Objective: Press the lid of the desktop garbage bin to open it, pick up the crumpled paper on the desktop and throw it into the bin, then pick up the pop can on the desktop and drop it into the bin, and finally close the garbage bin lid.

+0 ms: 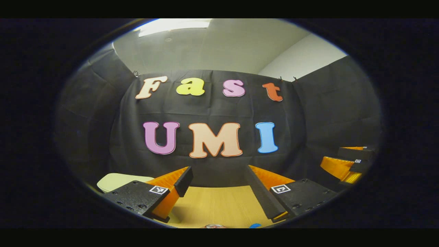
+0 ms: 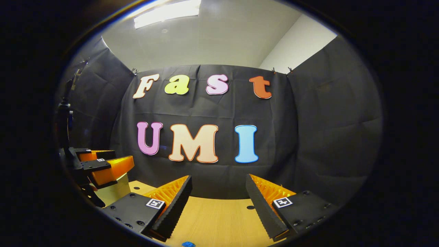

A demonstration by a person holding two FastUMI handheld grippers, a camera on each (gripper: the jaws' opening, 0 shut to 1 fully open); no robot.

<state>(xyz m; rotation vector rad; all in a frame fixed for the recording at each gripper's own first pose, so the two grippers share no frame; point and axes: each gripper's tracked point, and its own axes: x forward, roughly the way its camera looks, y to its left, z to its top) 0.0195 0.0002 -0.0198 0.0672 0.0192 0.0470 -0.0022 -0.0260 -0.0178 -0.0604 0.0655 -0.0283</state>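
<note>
Your left gripper (image 1: 217,187) and right gripper (image 2: 217,192) both hover jaws apart over the table (image 2: 219,219) — garbage bin (image 1: 116,180) at eight o'clock

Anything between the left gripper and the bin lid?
Nothing visible. The left gripper is open and empty above the table; the bin sits just past its left finger, with no object between them.

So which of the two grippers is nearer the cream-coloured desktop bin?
The left gripper: the right gripper view shows it just above the cream-coloured desktop bin, while the right gripper is over the wooden table.
</note>
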